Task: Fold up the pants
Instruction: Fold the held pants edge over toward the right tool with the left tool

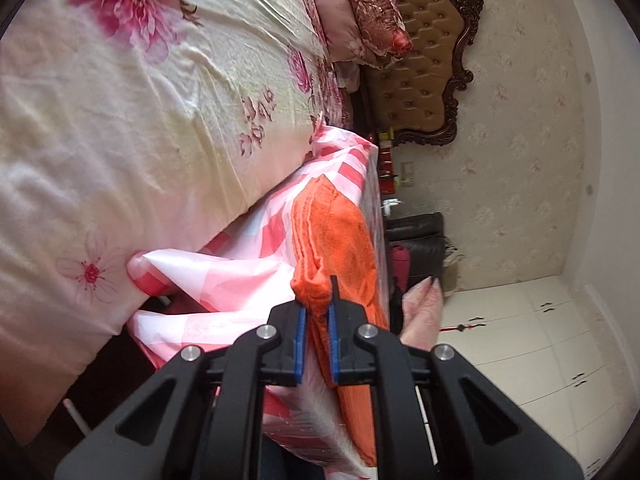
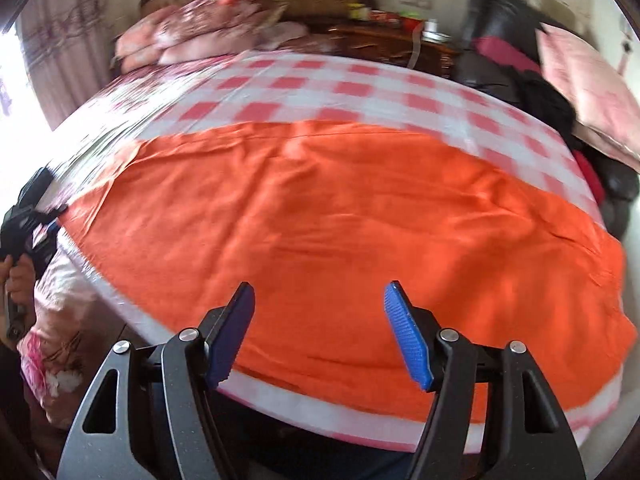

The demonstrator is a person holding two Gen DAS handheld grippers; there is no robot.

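Your left gripper [image 1: 318,308] pinches the left edge of the orange pants [image 2: 340,232], which lie spread on the pink checkered cloth [image 2: 304,80]. Your right gripper [image 2: 320,332] hangs over their near edge, fingers wide with nothing between. Beyond the far edge, the cloth is bare.

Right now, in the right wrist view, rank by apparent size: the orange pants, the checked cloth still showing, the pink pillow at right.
1. orange pants, filling most of the frame.
2. checked cloth.
3. pink pillow, partly cut off at the edge.
The pants lie nearest the camera, which enlarges them.
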